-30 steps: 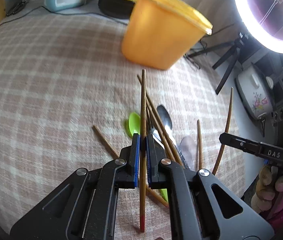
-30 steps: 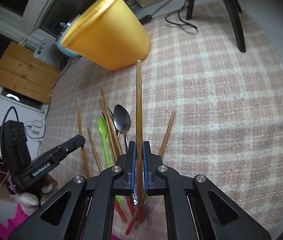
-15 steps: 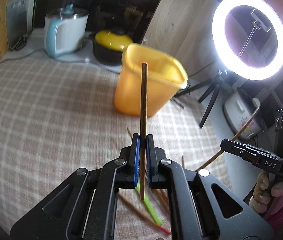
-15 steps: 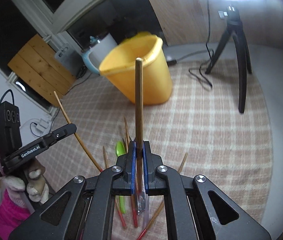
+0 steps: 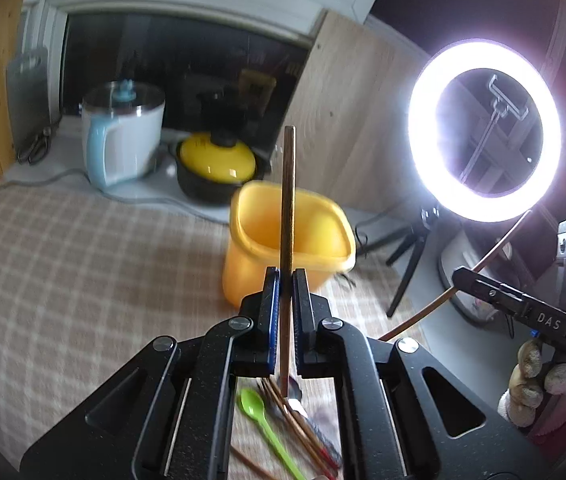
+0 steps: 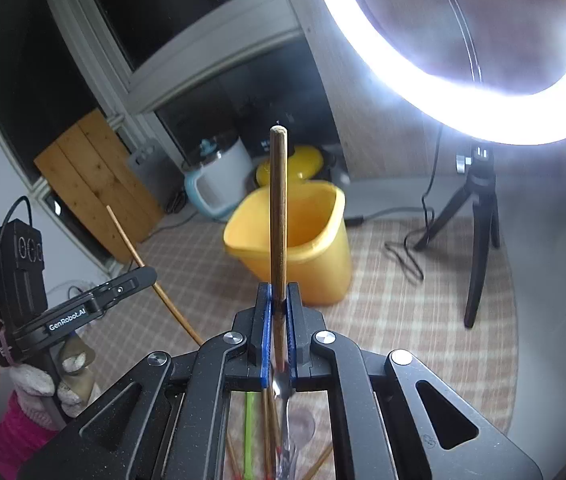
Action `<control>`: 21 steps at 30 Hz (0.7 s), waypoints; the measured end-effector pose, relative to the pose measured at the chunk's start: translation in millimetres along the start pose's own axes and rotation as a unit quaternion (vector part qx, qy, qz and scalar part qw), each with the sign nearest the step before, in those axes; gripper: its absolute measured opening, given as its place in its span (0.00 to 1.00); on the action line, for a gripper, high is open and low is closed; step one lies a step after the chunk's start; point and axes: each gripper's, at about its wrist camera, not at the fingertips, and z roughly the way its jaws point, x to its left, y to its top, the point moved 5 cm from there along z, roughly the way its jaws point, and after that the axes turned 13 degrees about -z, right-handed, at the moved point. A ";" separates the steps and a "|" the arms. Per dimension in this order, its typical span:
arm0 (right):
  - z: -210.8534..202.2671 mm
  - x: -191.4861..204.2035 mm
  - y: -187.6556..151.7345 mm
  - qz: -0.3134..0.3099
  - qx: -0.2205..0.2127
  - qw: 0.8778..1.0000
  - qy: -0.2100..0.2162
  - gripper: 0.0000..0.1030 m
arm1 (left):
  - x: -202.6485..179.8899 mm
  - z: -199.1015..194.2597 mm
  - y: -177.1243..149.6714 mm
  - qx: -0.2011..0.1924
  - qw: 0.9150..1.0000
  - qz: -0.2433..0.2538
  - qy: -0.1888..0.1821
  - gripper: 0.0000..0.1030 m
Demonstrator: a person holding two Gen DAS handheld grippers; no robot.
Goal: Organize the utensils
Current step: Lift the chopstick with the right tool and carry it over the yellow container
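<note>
Fingers of both grippers clamp chopsticks (image 5: 287, 216) (image 6: 278, 216) pointing straight forward toward container (image 5: 315, 240).

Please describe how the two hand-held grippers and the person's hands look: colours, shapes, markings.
Both are matte black with angular linkage arms, silver screws and blue finger pads. The left hand-held gripper shows "GenRobot.AI" lettering, the right hand-held gripper "DAS". The hands wear whitish gloves with pink cuffs.

Yellow plastic bin (image 5: 287, 248) on checked-cloth bench (image 5: 83, 264); white-and-blue electric kettle (image 5: 123, 140) and yellow-lidded black pot (image 5: 215, 168) behind it, ring light on black tripod (image 5: 483, 128) right.
</note>
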 end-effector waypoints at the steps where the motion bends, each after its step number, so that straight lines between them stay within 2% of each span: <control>1: -0.9 -0.4 6.1 -0.004 -0.007 1.000 -0.004 0.05 | -2.1 -0.6 7.3 -0.008 1.000 0.001 0.000 0.04; 10: -0.1 -1.5 47.7 -0.028 -0.050 0.998 -0.027 0.05 | -14.3 -1.2 58.4 -0.058 0.998 0.002 -0.004 0.04; 15: 5.4 -0.2 60.5 -0.040 -0.062 0.997 -0.038 0.05 | -16.6 -2.0 82.9 -0.087 0.996 -0.003 -0.004 0.04; 21: 18.0 2.5 72.0 -0.059 -0.073 0.994 -0.065 0.05 | -11.7 8.4 107.2 -0.105 0.994 -0.014 0.000 0.04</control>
